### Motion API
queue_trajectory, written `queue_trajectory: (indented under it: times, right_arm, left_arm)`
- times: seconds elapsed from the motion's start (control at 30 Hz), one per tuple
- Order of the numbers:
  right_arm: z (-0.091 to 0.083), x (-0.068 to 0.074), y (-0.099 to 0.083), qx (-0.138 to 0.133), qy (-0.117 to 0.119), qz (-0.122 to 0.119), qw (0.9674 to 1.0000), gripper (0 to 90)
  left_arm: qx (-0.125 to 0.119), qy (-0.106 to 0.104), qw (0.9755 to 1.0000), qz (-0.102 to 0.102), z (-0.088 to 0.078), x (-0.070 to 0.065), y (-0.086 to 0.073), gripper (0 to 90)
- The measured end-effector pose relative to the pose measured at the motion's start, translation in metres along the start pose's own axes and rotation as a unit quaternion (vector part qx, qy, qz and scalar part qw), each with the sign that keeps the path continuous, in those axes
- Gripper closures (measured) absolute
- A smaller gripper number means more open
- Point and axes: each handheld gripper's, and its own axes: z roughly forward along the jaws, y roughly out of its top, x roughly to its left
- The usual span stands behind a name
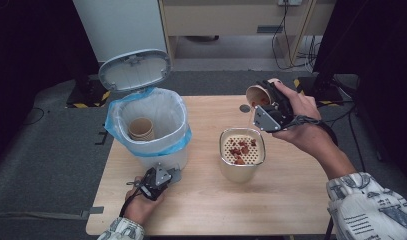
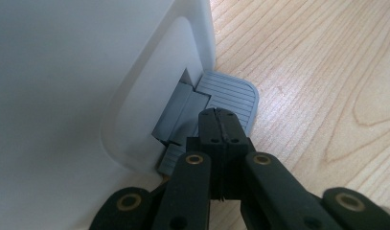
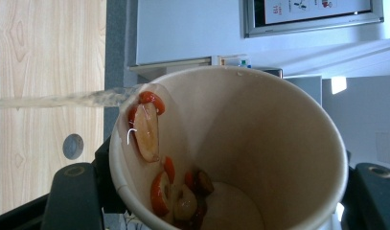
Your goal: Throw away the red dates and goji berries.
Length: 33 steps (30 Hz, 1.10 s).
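My left gripper [image 1: 163,176] [image 2: 220,117] is shut, its closed tips pressing down on the grey foot pedal [image 2: 235,93] of a white bin [image 1: 161,157]. The bin's lid [image 1: 135,69] stands open, and a paper cup [image 1: 141,128] lies inside the blue liner. My right gripper [image 1: 268,107] is shut on another paper cup [image 1: 257,95] [image 3: 259,134], tilted over a cream container with a perforated strainer top [image 1: 242,155]. A thin stream of liquid [image 1: 249,120] [image 3: 63,99] runs from the cup's lip. Red fruit pieces [image 3: 147,129] cling inside the cup, and more [image 1: 239,148] lie on the strainer.
A wooden table [image 1: 291,200] carries the bin at its left and the container in the middle. A small round grey disc [image 1: 245,108] sits in the tabletop behind the container. Cables and dark stands lie on the floor beyond the far right edge.
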Motion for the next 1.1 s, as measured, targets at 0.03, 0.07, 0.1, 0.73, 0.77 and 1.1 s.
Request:
queue_trajectory:
  times: [0.03, 0.07, 0.1, 0.73, 0.77, 1.1]
  right_arm:
    - [0.0, 0.0, 0.0, 0.0, 0.0, -0.001, 1.0, 29.8]
    - [0.0, 0.0, 0.001, 0.0, -0.001, -0.003, 1.0, 29.8]
    - [0.0, 0.0, 0.001, 0.0, -0.001, -0.004, 1.0, 29.8]
    - [0.002, 0.001, 0.007, 0.018, 0.003, -0.068, 0.9975, 29.7]
    - [0.002, 0.001, 0.007, 0.019, 0.002, -0.07, 0.9973, 29.7]
    - [0.0, 0.001, 0.012, 0.028, 0.0, -0.113, 0.9932, 29.7]
  left_arm:
    - [0.0, 0.0, 1.0, 0.0, 0.0, 0.0, 0.0, 89.9]
    - [0.0, 0.0, 1.0, 0.0, 0.0, 0.0, 0.0, 89.9]
    - [0.0, 0.0, 1.0, 0.0, 0.0, 0.0, 0.0, 89.9]
    - [0.0, 0.0, 1.0, 0.0, 0.0, 0.0, 0.0, 89.9]
    - [0.0, 0.0, 1.0, 0.001, 0.0, 0.0, 0.0, 89.8]
    - [0.0, 0.0, 1.0, 0.001, 0.0, 0.0, 0.0, 89.9]
